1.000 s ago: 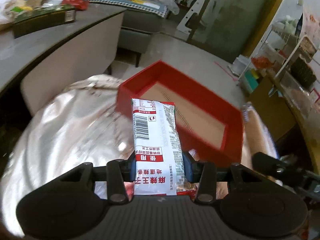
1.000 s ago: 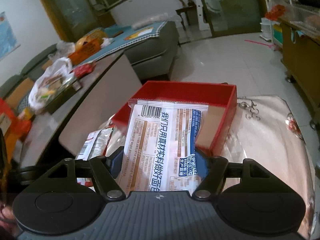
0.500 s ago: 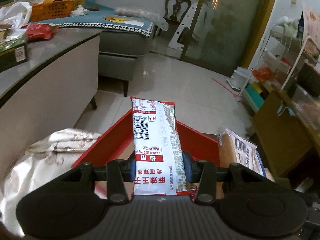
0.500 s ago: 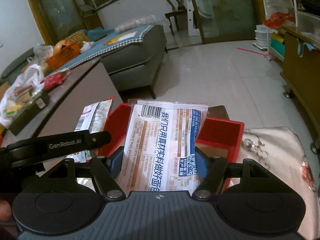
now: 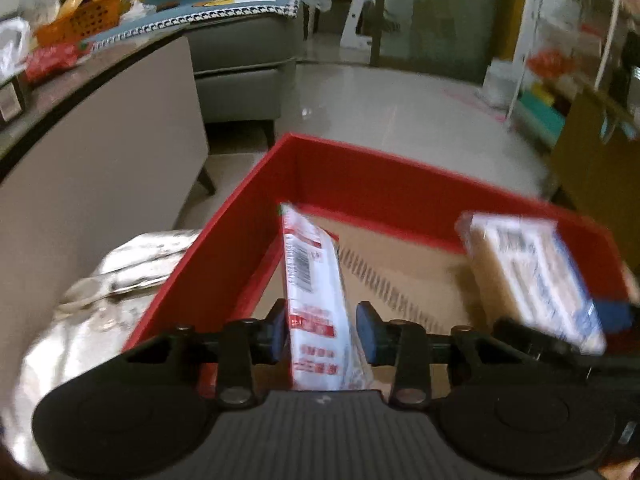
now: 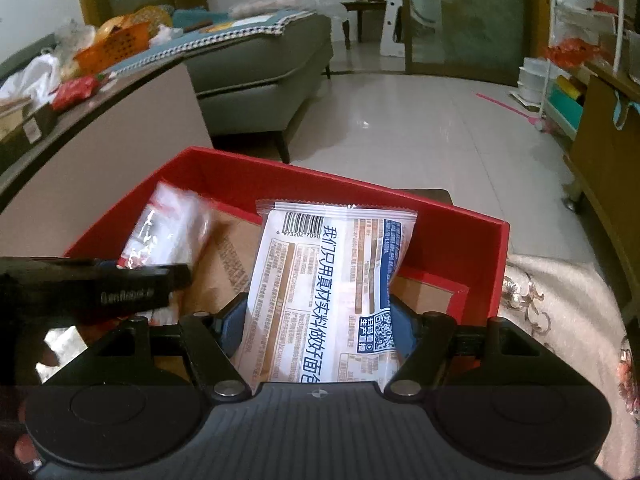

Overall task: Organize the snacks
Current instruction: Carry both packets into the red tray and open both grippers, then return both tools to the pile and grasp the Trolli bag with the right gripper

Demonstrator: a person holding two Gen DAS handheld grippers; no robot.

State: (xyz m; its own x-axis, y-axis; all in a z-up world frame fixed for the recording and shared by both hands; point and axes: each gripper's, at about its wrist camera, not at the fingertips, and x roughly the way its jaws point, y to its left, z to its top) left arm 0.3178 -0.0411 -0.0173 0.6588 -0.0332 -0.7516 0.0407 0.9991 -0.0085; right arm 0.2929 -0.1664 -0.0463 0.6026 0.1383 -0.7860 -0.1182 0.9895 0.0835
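While a pale cloth [image 6: 560,300] is being spread under everything on the table, a red tray [image 5: 400,188] is being kept on it, open side up, with its brown cardboard floor [image 5: 408,264] being shown bare in the middle. Beyond it a grey sofa [image 6: 264,68] and a long counter [image 5: 92,152] are being seen across a tiled floor. Over the right part of the tray a wide bread pack [image 6: 332,292], white with blue and brown print and a barcode at its far end, is being held by the right gripper [image 6: 316,328], whose fingers are being pressed against both of its sides; whether its far end is being rested on the tray floor cannot be told. In the left wrist view that same pack is being seen blurred at the right, above the tray's right wall. Toward the left wall of the tray a narrow red-and-white stick pack [image 5: 316,292] is being held tilted inside the tray by the left gripper [image 5: 322,328]; the left pad is being pressed on the pack, while a small gap is being shown beside the right pad, so a firm grasp cannot be told from these blurred views. In the right wrist view the stick pack is being seen just beyond the left gripper's black body.
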